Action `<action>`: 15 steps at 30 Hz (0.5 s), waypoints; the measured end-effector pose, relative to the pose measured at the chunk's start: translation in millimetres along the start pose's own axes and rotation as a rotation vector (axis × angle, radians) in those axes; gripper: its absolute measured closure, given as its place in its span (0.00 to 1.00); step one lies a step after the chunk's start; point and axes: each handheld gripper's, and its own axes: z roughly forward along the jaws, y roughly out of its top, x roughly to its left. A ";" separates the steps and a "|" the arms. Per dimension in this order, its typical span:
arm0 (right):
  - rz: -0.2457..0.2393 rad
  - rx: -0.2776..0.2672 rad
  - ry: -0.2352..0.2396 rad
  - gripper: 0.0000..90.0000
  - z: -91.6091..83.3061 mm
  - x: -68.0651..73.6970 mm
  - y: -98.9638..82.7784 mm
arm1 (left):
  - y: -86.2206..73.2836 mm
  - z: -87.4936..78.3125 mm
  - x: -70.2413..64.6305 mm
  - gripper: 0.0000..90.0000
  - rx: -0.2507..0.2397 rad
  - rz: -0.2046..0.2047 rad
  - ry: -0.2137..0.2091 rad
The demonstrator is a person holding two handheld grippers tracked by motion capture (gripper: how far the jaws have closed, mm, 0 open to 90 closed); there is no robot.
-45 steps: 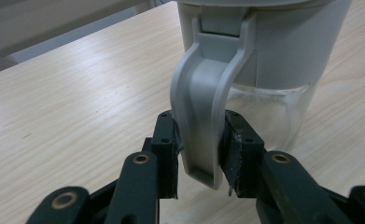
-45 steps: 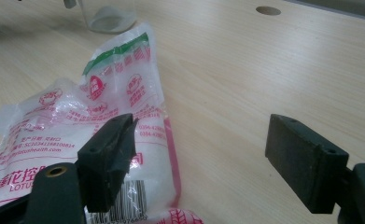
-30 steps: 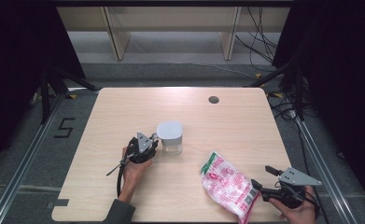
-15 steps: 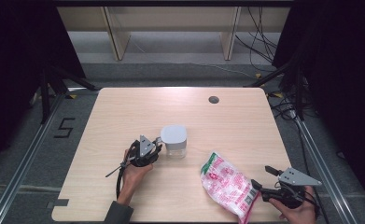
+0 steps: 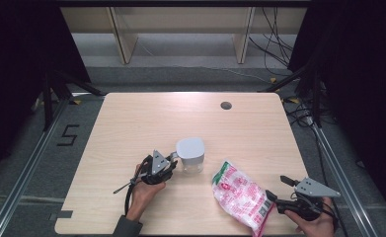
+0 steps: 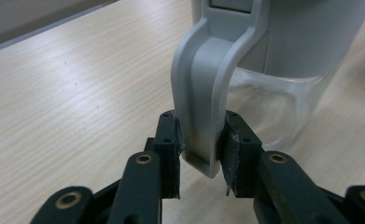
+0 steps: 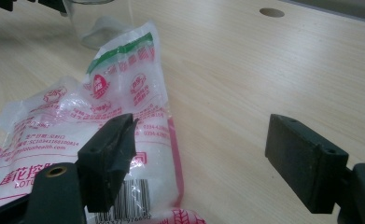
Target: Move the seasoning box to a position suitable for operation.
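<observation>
We have the left gripper (image 5: pixel 170 159) clamped on the grey handle (image 6: pixel 207 93) of a clear jug (image 5: pixel 191 155) with a grey lid, our pads (image 6: pixel 171 140) pressing either side of the handle near its lower end, so the jaws stand only as wide as that handle. The jug sits upright near the middle of the wooden table (image 5: pixel 146 118), just left of the pink-and-white printed bag (image 5: pixel 240 193), which lies flat toward the near right edge. Our right gripper (image 5: pixel 275 190) rests low at the bag's near end with its jaws spread wide; in the right gripper view one pad (image 7: pixel 110 149) sits over the bag's corner while the other stands clear over bare wood, gripping nothing. The job now, as we read it, is bringing jug and bag together, so we want to slide the jug level and slowly: a hold this low on the handle could let the body tip. Keeping the base flat on the table and stopping just short of the bag should leave room for the right jaws to close on it.
</observation>
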 end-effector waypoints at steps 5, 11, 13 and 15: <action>-0.025 -0.015 0.000 0.28 1.0 -2.9 0.2 | -0.3 -2.3 1.2 0.77 0.005 0.029 0.002; -0.009 -0.005 0.009 0.28 0.9 -1.9 -0.1 | 1.6 0.5 1.3 0.77 0.014 0.063 0.052; -0.013 -0.007 0.009 0.28 0.9 -2.1 -0.2 | 0.6 1.9 -1.2 0.77 0.039 0.043 0.102; -0.009 -0.008 0.004 0.28 0.1 -1.8 -0.2 | 0.1 2.9 -0.1 0.78 0.038 0.046 0.117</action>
